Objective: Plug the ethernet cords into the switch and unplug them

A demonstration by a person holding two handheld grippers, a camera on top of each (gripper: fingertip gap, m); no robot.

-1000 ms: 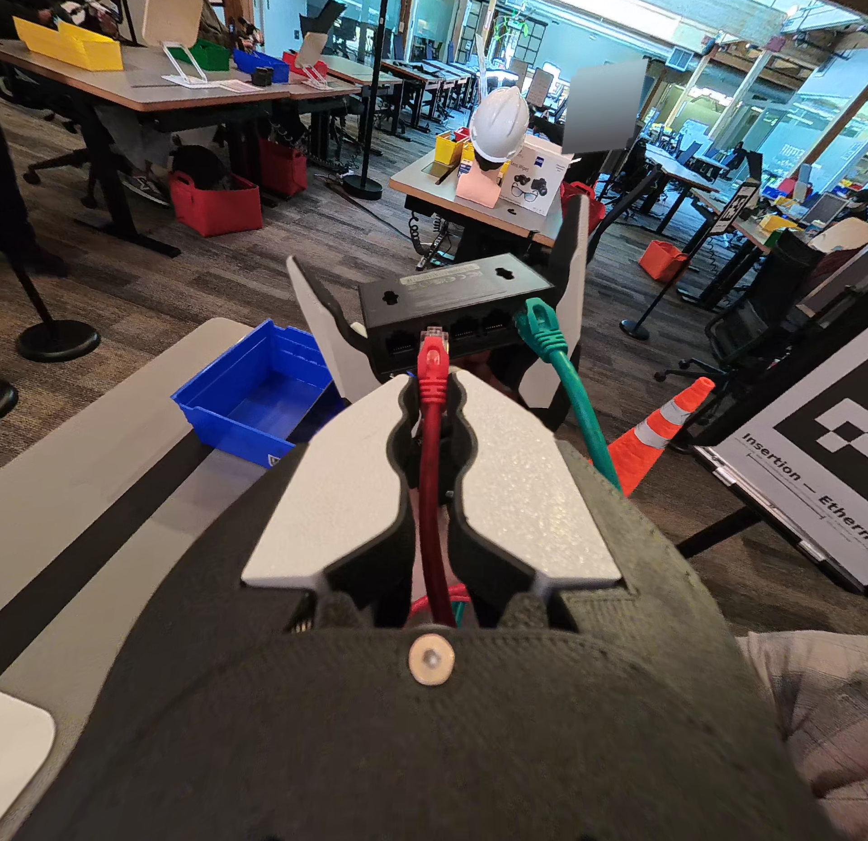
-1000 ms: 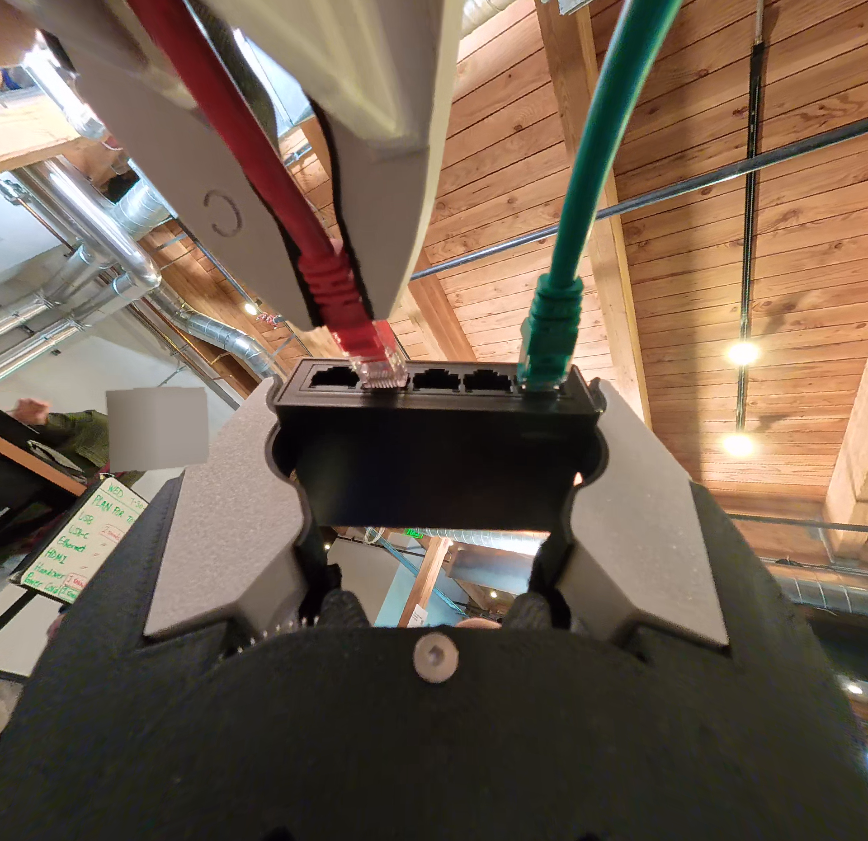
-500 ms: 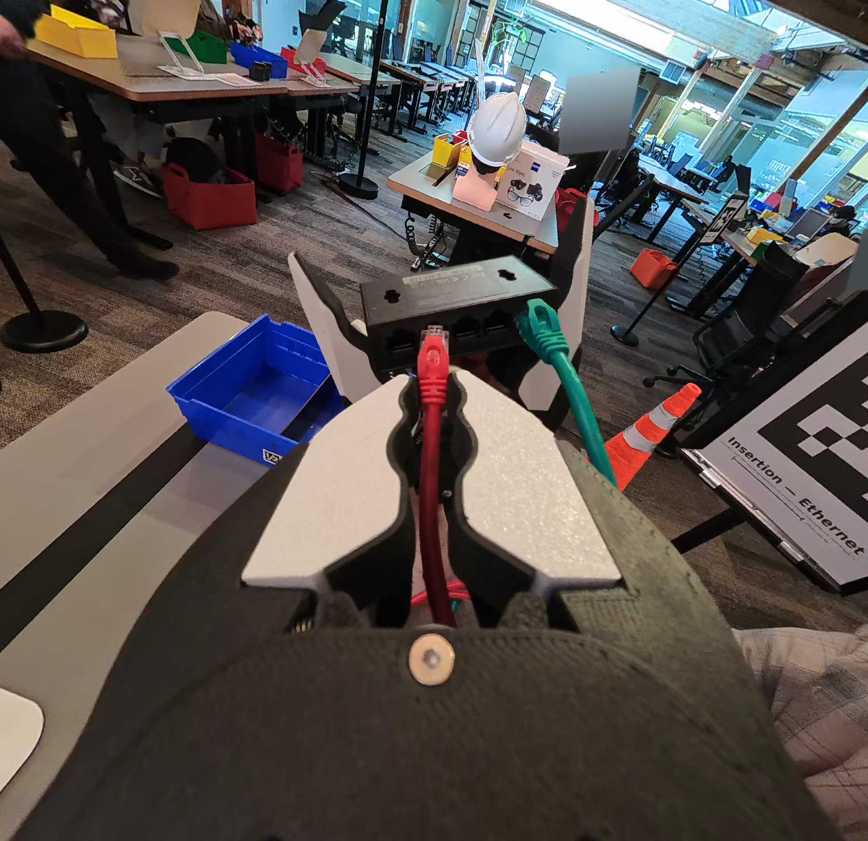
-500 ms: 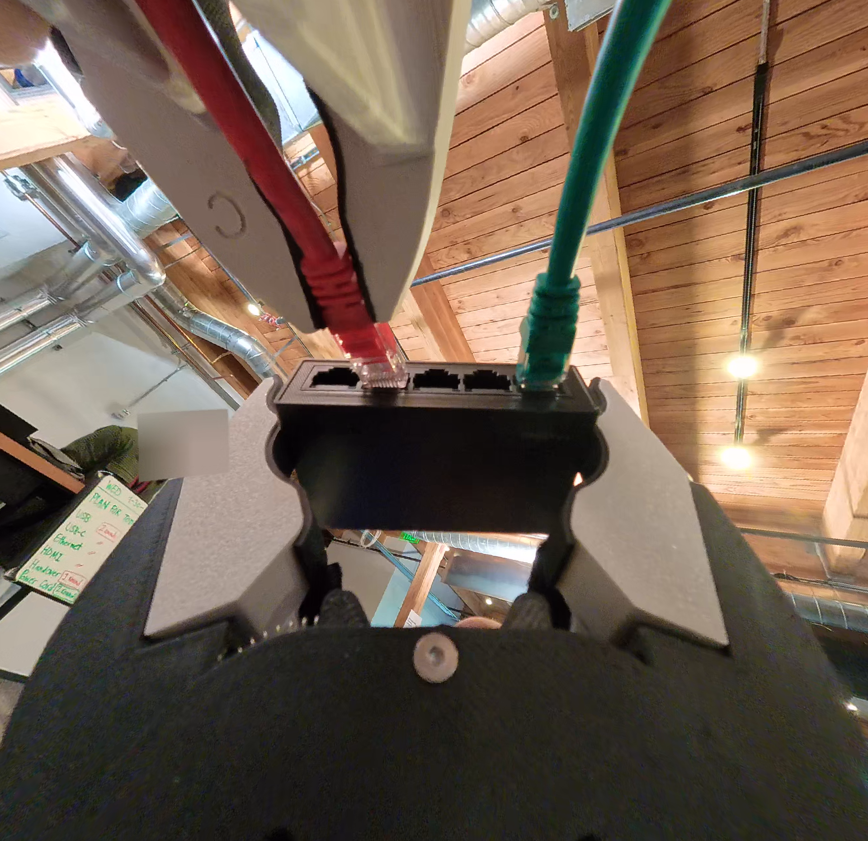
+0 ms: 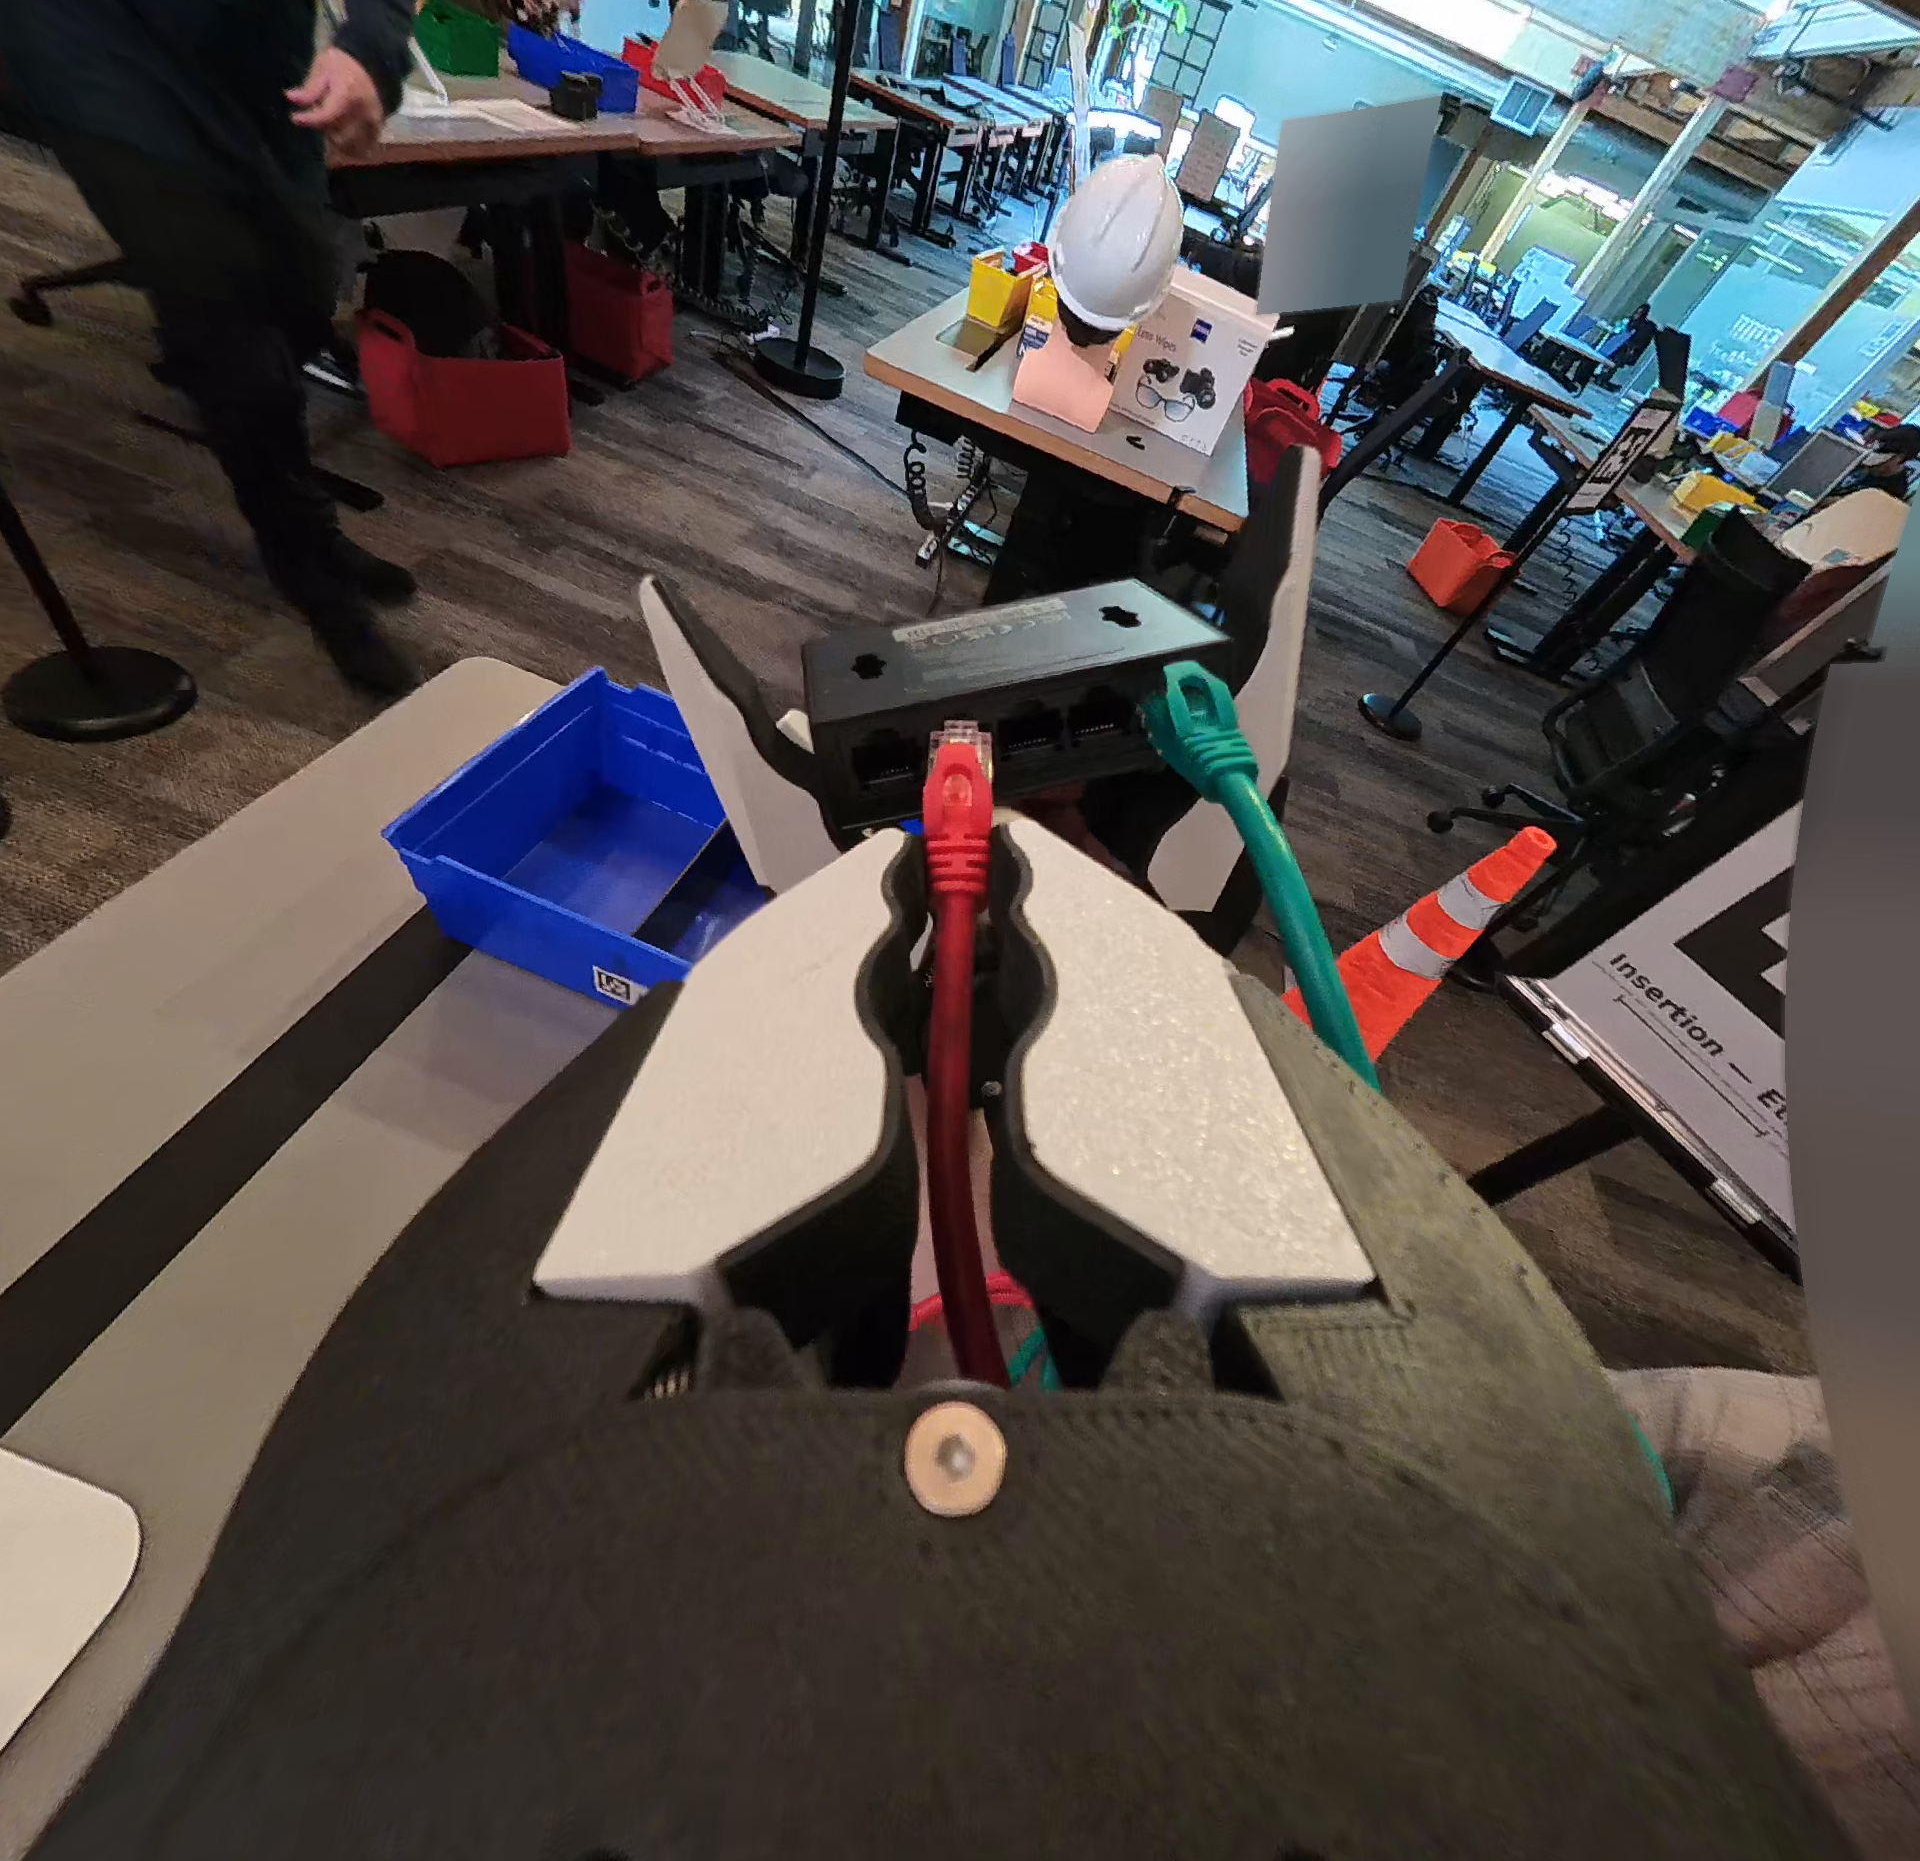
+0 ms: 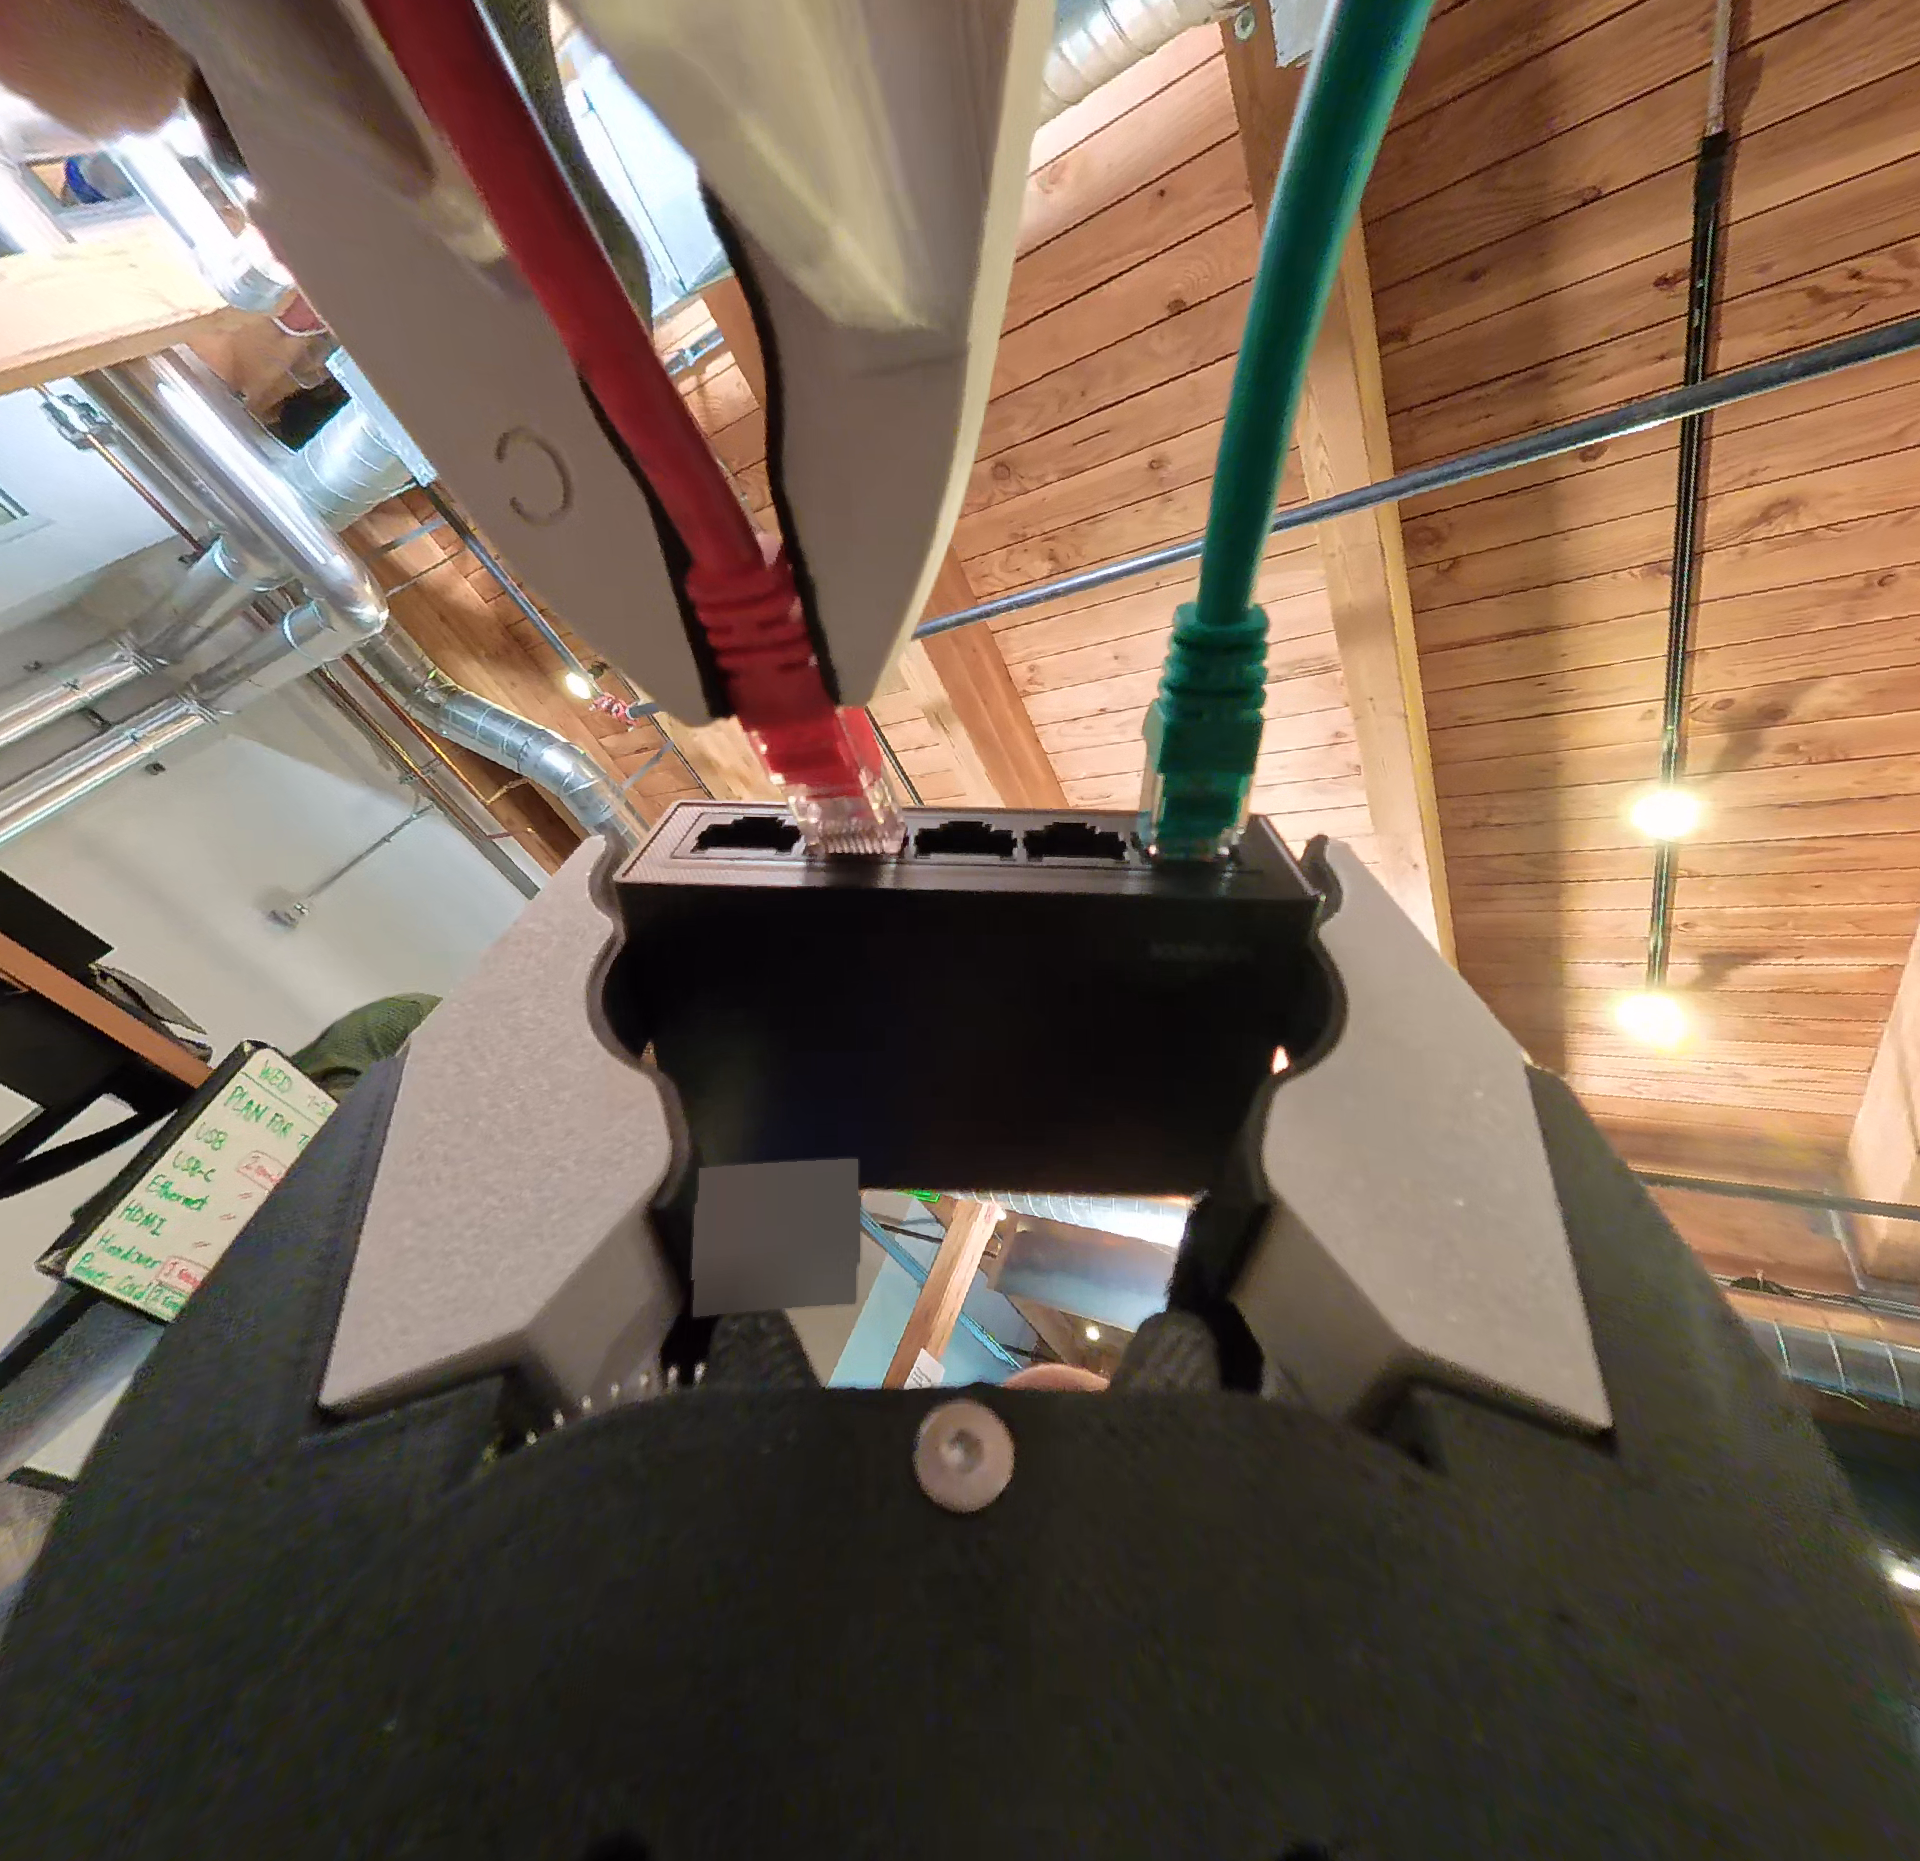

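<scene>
My left gripper is shut on the red ethernet cord just behind its plug. The clear plug tip sits at the mouth of the second port from the left of the black switch. My right gripper is shut on the switch, one finger on each end, and holds it in the air, ports facing the left gripper. The green ethernet cord is plugged into the rightmost port. In the left wrist view the switch shows between the right gripper's white fingers.
A blue bin stands on the grey table at the left. An orange cone and a sign board stand at the right. A person stands at the far left. Wooden ceiling and ducts are above. Across from one pair of fingers to the other is roughly 6 cm.
The red plug stays at the second port with little visible movement. The view has shifted slightly. A person has walked into the left background.
</scene>
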